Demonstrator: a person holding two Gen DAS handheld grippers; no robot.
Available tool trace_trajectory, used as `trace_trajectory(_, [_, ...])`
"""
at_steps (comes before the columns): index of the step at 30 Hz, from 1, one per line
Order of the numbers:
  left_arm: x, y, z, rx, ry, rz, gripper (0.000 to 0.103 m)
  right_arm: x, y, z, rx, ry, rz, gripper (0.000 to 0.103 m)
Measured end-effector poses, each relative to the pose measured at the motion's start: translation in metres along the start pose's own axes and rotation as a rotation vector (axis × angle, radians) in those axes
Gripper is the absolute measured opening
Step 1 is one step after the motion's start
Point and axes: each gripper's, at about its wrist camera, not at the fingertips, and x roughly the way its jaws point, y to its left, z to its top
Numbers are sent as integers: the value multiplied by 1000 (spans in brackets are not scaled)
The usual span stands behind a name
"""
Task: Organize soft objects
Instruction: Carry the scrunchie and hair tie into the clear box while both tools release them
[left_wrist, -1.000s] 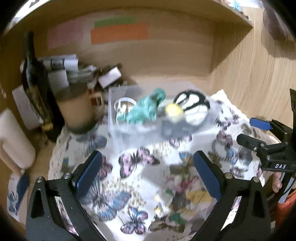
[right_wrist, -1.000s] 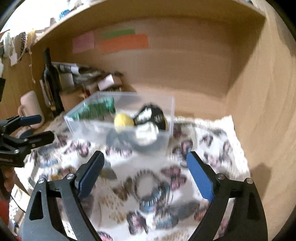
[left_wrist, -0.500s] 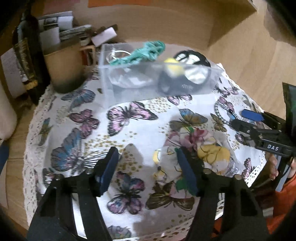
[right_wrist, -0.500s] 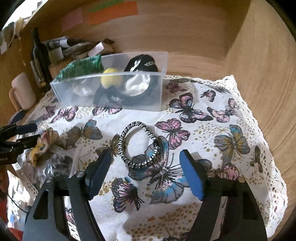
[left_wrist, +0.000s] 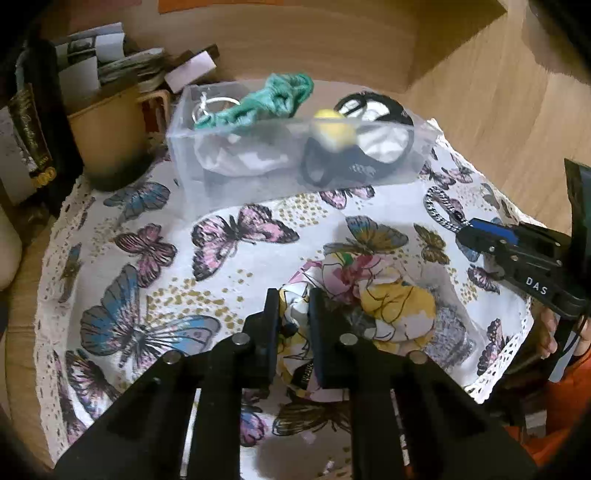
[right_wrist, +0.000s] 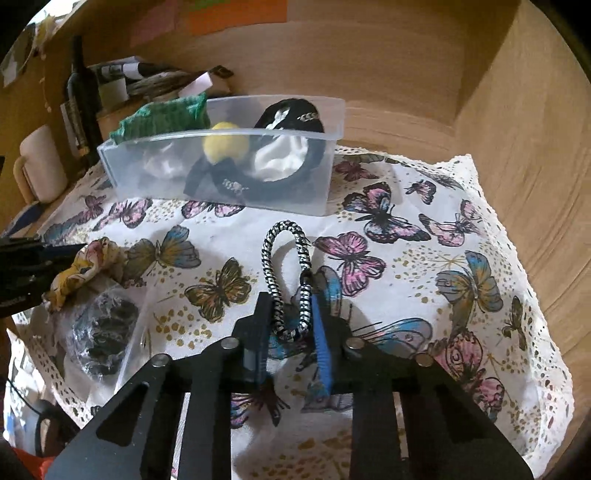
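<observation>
Floral scrunchie (left_wrist: 369, 295) on butterfly cloth (left_wrist: 155, 266), near edge; near part hidden behind left gripper (left_wrist: 293, 314), jaws clenched on its fabric. Braided band (right_wrist: 288, 280) mid-cloth, squeezed to narrow loop; lower end tucked between jaws of right gripper (right_wrist: 291, 317), pinched tight on it. Clear bin (right_wrist: 221, 173) at back of cloth: green scrunchie (right_wrist: 166, 118), yellow ball (right_wrist: 221, 146), black and white pieces blurred through wall. Wrapped dark item (right_wrist: 99, 332) beside floral scrunchie, hard to identify.

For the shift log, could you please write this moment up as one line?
left gripper: shut on floral scrunchie | right gripper: shut on black-and-white hair tie | clear bin: partly filled | both items on butterfly cloth
</observation>
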Motion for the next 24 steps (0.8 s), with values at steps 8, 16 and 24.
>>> trace_trajectory(8, [-38,4,30,8,-143,40,12,-21,-7,10,27,-70,14,16])
trace_trajectory(16, [-59,7,67,-8,-249,47,12,-47,-8,41,27,-180,30,17])
trace_trajectory(24, [-72,12,105,-11,-349,73,12,-52,2,81,2,-274,64,17])
